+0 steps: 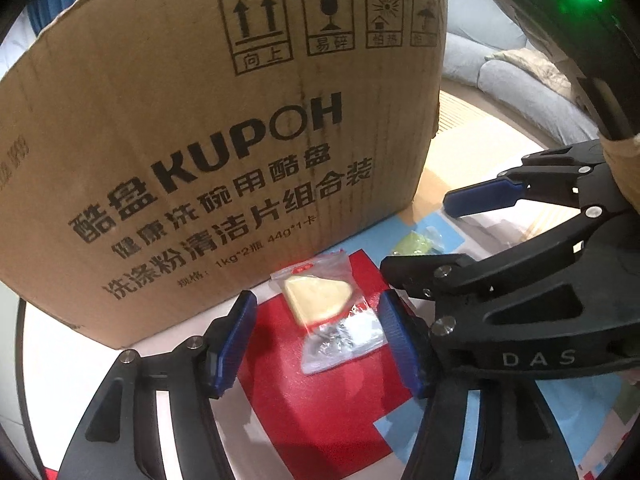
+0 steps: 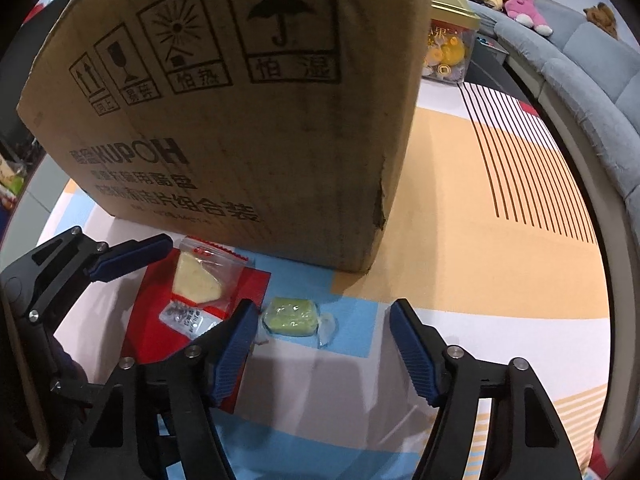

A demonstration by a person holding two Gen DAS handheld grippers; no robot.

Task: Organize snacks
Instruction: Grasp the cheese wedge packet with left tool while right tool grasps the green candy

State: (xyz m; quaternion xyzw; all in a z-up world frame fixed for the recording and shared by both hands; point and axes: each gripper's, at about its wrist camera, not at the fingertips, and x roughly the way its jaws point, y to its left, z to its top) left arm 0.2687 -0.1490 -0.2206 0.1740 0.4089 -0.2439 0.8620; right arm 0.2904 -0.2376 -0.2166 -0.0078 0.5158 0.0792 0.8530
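Note:
A yellow wedge-shaped snack in a clear wrapper (image 1: 316, 296) lies on a red patch of the table cover, close to the foot of a big cardboard box (image 1: 200, 140). My left gripper (image 1: 320, 340) is open with the snack between its blue pads; the wrapper's edge lies close to the right pad. A green wrapped snack (image 2: 292, 316) lies on a blue patch, just ahead of the gap of my open right gripper (image 2: 326, 348) and nearer its left pad. The right gripper (image 1: 440, 236) also shows in the left wrist view, above the green snack (image 1: 416, 240).
The cardboard box (image 2: 240, 120) stands upright and walls off the far side. A clear jar of sweets with a gold lid (image 2: 448, 52) stands behind it. A grey sofa (image 2: 580, 80) with plush toys curves round the table's right edge. One of the left gripper's fingers (image 2: 132, 256) shows by the yellow snack (image 2: 196, 280).

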